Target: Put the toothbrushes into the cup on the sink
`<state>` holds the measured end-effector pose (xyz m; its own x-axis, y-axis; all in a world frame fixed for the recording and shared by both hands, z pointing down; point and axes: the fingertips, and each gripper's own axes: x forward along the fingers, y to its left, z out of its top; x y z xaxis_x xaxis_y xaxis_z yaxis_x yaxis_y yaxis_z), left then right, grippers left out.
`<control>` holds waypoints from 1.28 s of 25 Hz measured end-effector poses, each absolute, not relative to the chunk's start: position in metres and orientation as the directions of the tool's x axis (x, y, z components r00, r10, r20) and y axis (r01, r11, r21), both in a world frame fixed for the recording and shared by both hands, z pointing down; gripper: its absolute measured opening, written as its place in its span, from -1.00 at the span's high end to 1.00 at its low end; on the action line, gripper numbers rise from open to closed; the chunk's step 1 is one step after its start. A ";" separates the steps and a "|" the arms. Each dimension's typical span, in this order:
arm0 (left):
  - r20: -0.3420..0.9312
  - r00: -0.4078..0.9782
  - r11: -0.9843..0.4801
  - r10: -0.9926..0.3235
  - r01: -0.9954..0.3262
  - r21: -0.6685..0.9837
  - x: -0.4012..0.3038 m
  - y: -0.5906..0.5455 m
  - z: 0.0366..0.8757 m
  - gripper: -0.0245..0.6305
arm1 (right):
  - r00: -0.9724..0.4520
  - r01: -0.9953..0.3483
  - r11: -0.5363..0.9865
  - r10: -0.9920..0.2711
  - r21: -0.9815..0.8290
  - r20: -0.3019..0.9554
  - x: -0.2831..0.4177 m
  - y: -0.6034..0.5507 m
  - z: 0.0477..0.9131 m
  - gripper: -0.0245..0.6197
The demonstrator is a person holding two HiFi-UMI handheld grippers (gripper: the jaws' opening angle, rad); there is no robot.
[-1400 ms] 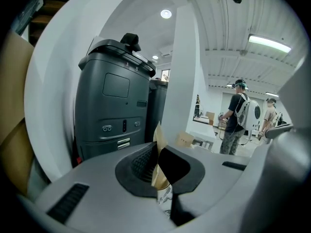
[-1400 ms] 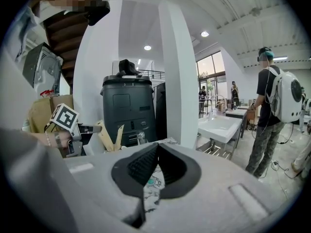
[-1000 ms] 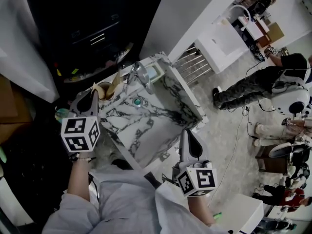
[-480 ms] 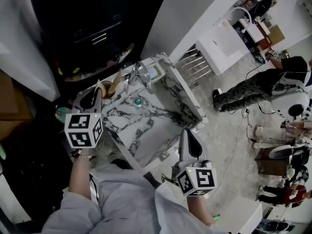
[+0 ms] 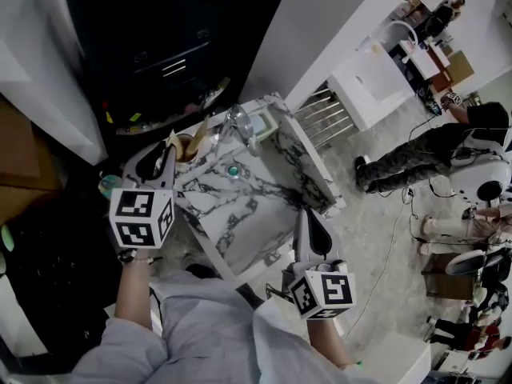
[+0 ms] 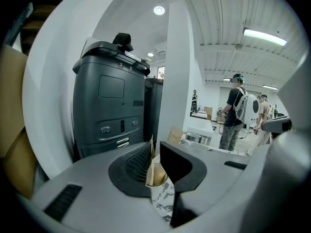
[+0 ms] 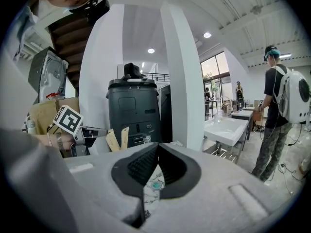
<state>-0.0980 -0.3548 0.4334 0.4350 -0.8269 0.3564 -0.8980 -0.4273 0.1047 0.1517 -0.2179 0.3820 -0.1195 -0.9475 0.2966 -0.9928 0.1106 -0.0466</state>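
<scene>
The sink [image 5: 248, 214] was a rectangular basin, white like marble and run through with black veins. It had a small green drain [image 5: 233, 170] in its floor and a polished chrome tap [image 5: 238, 122] at the back edge. At the back left corner stood the cup [image 5: 186, 147], round and brownish inside. The toothbrushes [image 5: 198, 130] stood in it as two flat tan sticks, matte like wood or card, leaning apart above the rim.

The left gripper [image 5: 162, 155], smooth and grey-shelled, hung just beside the cup with its ribbed black pads a little apart. In the left gripper view one tan stick showed in the gap, close against one pad with light between it and the other, so nothing was pinched.

The right gripper [image 5: 308, 216] hovered at the near right corner of the sink, well apart from the cup. Its dark ribbed pads were pressed together at the tips with nothing between them.
</scene>
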 end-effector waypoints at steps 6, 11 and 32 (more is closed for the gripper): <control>0.324 0.426 -0.414 -0.844 -0.904 0.110 -0.102 -0.334 0.408 0.81 | -0.170 -0.985 0.160 -0.952 -0.061 0.255 0.141 -0.225 0.369 0.93; 0.290 0.435 -0.429 -0.852 -0.899 0.088 -0.099 -0.315 0.382 0.81 | -0.237 -0.971 0.230 -0.944 -0.059 0.228 0.126 -0.232 0.359 0.93; 0.232 0.332 -0.324 -0.914 -0.943 0.072 -0.081 -0.219 0.332 0.91 | -0.530 -0.848 0.522 -0.840 -0.094 0.119 0.086 -0.231 0.325 0.93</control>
<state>-0.0814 -0.2189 0.3318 0.3319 -0.9144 0.2317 -0.9433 -0.3242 0.0719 0.0865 -0.2311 0.3255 -0.5298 -0.8398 0.1190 -0.8480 0.5217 -0.0935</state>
